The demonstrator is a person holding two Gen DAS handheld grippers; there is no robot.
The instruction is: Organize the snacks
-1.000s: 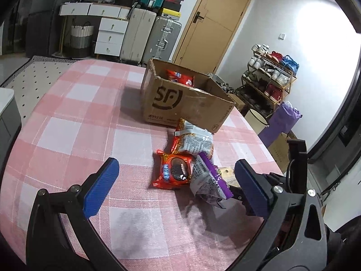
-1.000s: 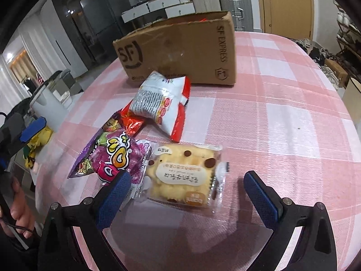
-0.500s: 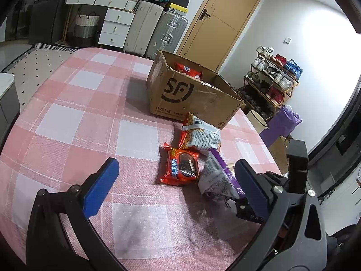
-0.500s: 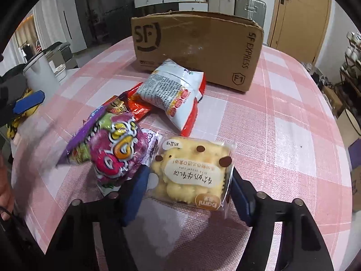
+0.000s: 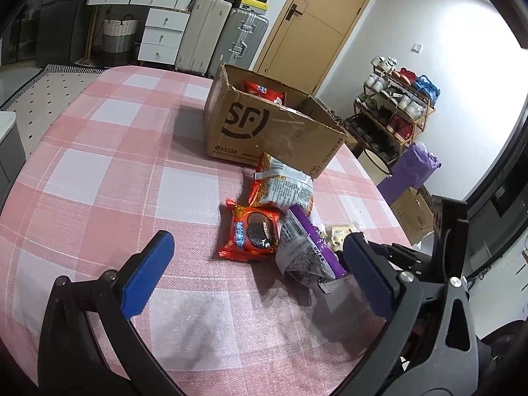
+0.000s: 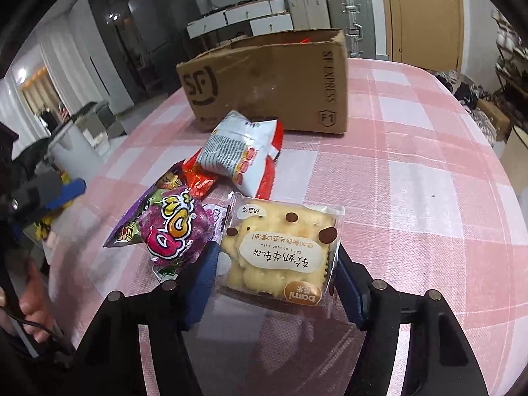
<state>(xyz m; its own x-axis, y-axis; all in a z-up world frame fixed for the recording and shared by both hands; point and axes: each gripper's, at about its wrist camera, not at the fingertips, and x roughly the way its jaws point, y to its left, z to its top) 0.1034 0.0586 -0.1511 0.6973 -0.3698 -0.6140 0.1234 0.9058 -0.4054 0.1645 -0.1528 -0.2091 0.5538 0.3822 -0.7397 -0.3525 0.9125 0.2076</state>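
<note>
Risk: right gripper (image 6: 274,280), clamped on the cake packet (image 6: 280,250), could crush it; left gripper (image 5: 260,277) stands apart.

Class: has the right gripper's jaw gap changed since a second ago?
Yes. The right gripper has closed inward onto the nougat cake packet, which was lying between wide jaws.

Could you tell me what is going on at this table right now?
A person is sorting snacks into a cardboard box with a tool in each hand. The right tool is shut on a yellow cake pack, its blue pads pressing both sides. The left tool hangs open over the cloth, holding nothing. A purple bag, a red cookie pack and a white bag lie loose before the box, which already holds a red pack.
</note>
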